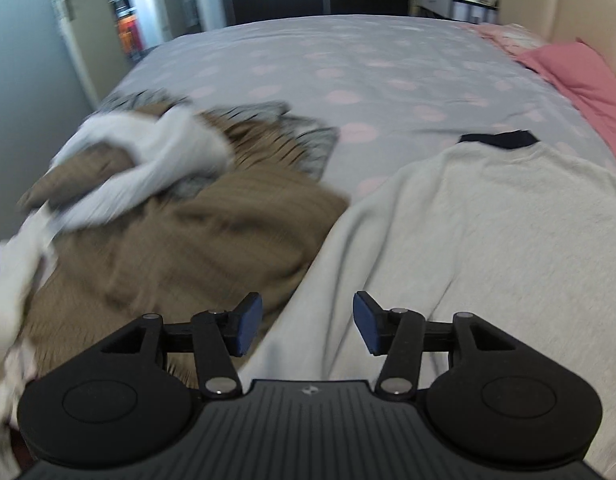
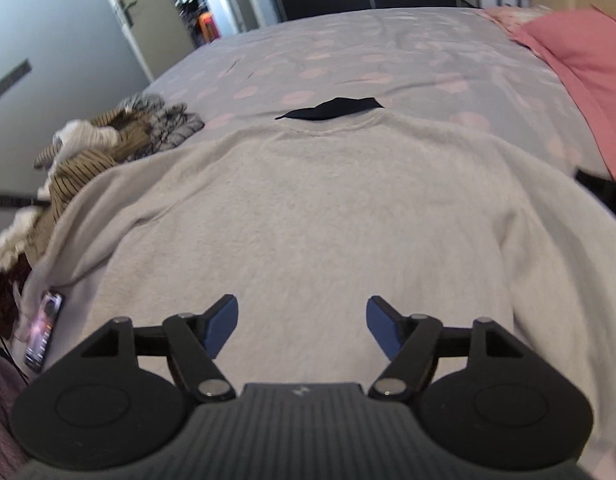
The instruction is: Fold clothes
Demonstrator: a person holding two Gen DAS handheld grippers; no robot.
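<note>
Your right gripper [image 2: 302, 326] hangs over the near part of the sweater [image 2: 308, 216], jaws wide and holding nothing. Your left gripper [image 1: 308, 322] is just as wide and just as empty, and it straddles the sweater's left edge, where a sleeve [image 1: 328, 264] runs back toward you beside the pile [image 1: 168, 216].

The sweater lies spread flat on the bed [image 2: 348, 52], long axis pointing straight away from both sets of jaws: hem end nearest you, dark collar [image 2: 332, 109] at the far end. So the cloth is below and ahead of each gripper, not off to either side. The right gripper sits over the middle of the body; the left is nearer the left sleeve and side seam. The right sleeve falls away at the edge of the right view, closer to your right hand.

A phone [image 2: 42, 334] lies beside the left sleeve, near the bed's edge; mind it if you drag cloth that way.

Farther left, the pile of 3 or so crumpled garments, brown, white and grey striped, sits loose. Beyond the collar the bed is open, with a pink pillow [image 2: 576, 52] far right.
</note>
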